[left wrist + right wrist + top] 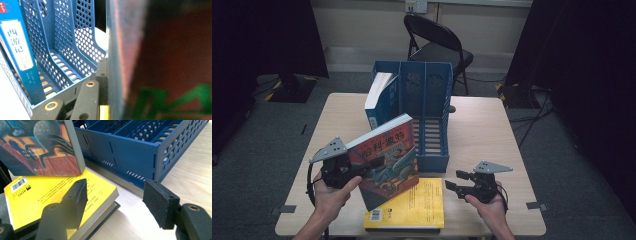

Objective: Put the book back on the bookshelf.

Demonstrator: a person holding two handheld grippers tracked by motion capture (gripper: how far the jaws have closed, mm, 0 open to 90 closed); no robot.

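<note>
One blue book (379, 97) is filed in the blue rack (432, 125); our left gripper (343, 170) has its fingers clamped on the red book (387, 160), our right gripper (462, 184) gapes empty, and the yellow book (412, 205) waits

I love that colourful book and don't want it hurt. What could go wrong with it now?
The left tongs pinch the colourful book at one edge only, tilted in the air, so it might slip and drop onto the yellow book. The right tongs are open and hold nothing, so they can't catch it. Its corner could also bump the blue rack beside it.
</note>
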